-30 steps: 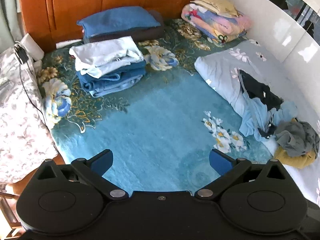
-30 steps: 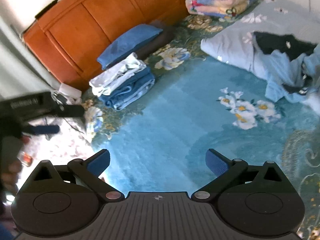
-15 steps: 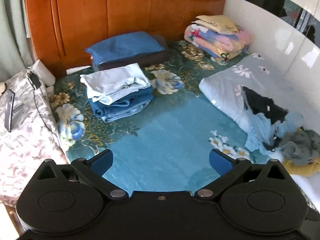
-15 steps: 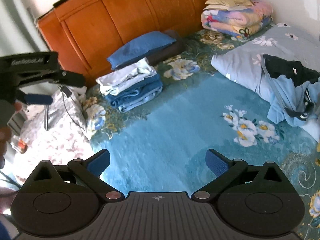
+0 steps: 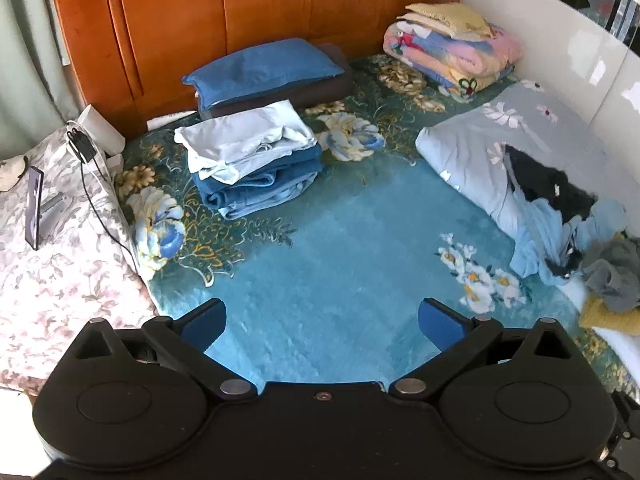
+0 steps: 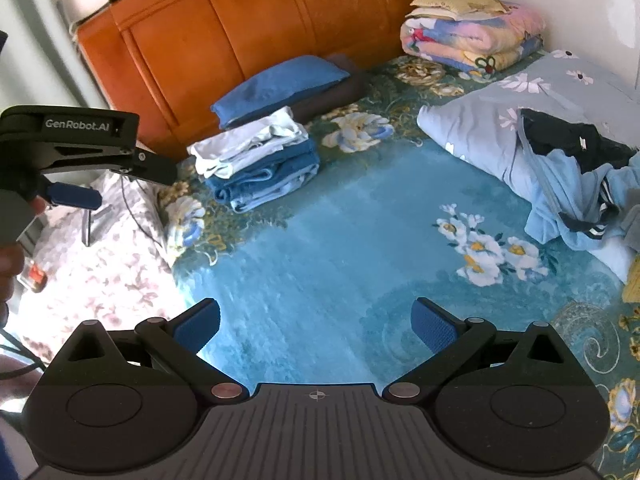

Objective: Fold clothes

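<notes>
We hold both grippers above the teal floral bedspread (image 5: 340,248), with nothing in either. The left gripper (image 5: 322,324) has its blue fingers spread wide apart, and the right gripper (image 6: 316,322) is spread the same way, both over bare blanket.

In the left wrist view, the stack of folded clothes (image 5: 252,160) lies at about 11 o'clock, pale blue and white pieces on top of darker blue ones. Just behind it a blue pillow (image 5: 264,66) rests on a dark one against the wooden headboard (image 5: 240,12). At 1 o'clock a folded multicoloured quilt (image 5: 452,50) sits in the far corner.

The unfolded clothes (image 5: 560,216) lie in a heap at 3 o'clock: a black garment and a light blue one draped over the near end of a grey flowered duvet (image 5: 500,136), with a grey piece (image 5: 612,276) on top of a yellow one at the right edge.

At 9 o'clock a phone (image 5: 34,208) and a black cable (image 5: 100,200) lie on a pale floral cloth (image 5: 60,272).

From the right wrist view, the left gripper's body appears at 9 o'clock, well apart from the folded stack.
</notes>
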Demonstrator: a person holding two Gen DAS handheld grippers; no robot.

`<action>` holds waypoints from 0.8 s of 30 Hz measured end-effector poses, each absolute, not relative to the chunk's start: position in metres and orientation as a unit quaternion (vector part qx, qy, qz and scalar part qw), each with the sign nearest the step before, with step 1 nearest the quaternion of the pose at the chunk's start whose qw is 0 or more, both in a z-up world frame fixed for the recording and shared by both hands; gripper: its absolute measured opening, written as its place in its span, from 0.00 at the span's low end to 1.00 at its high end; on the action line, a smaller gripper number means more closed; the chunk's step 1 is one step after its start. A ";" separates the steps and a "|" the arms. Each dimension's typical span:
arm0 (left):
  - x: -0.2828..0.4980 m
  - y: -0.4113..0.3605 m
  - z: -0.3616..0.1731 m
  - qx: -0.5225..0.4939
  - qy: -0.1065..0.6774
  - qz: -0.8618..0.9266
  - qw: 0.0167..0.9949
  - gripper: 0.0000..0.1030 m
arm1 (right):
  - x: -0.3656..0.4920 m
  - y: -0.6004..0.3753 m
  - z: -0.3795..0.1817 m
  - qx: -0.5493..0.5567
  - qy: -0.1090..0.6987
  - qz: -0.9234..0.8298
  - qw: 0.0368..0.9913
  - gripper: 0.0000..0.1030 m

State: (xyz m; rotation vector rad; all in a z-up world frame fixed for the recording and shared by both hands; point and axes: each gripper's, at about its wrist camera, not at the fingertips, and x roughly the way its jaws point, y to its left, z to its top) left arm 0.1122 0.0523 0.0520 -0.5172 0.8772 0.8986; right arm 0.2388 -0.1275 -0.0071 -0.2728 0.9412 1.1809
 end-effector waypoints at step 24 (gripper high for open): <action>0.112 0.050 0.041 -0.257 0.430 0.411 0.762 0.98 | 0.240 -0.128 -0.010 -0.136 0.431 0.545 0.706 1.00</action>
